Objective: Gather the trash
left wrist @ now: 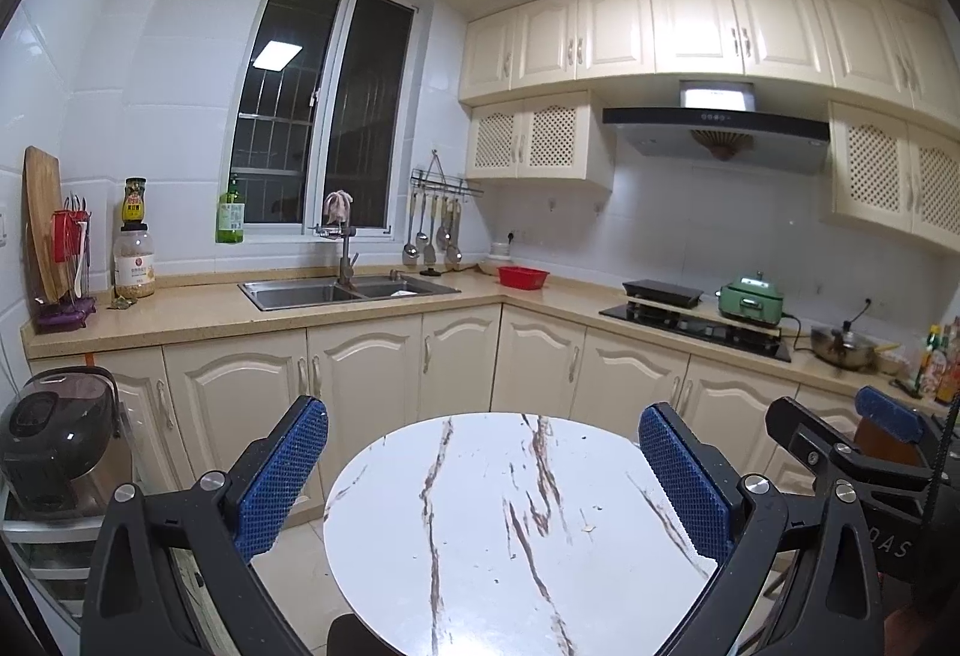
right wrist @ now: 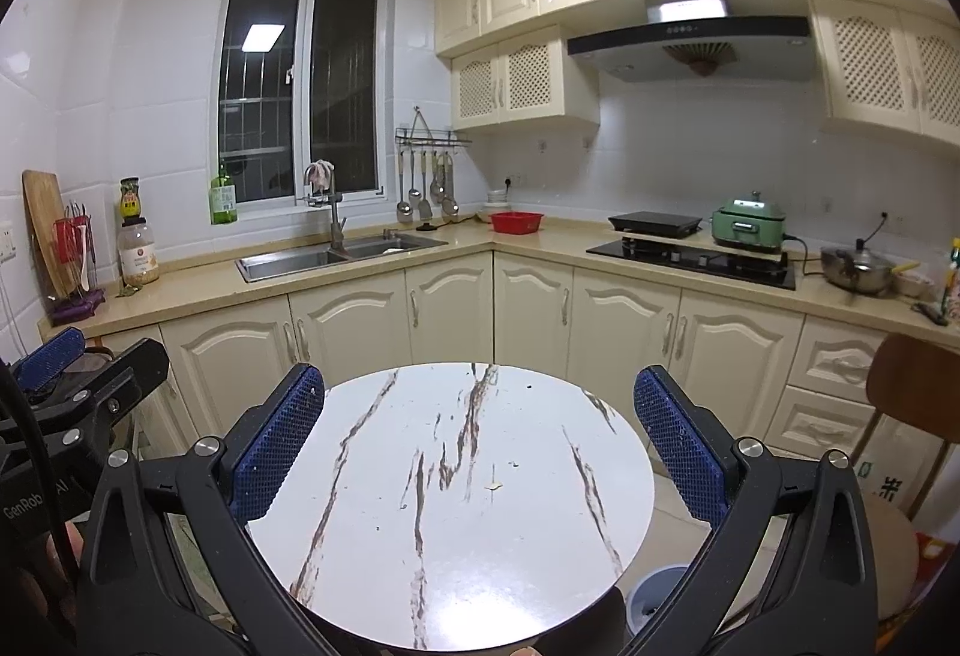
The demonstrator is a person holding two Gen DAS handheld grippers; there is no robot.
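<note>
Left claw [left wrist: 483, 467]: fingers spread wide, empty, above round marble table [left wrist: 480, 584].
Right claw [right wrist: 480, 440]: likewise apart, empty.
Trash: small scrap [right wrist: 494, 486] mid-table, crumbs nearby.
Risk: thin scrap likely slips from pads.

Small pale scrap [right wrist: 494, 486] on marble table [right wrist: 540, 566]

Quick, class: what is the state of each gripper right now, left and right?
Left gripper: open, holding nothing, above the round marble table.
Right gripper: open, holding nothing, above the same table.
</note>
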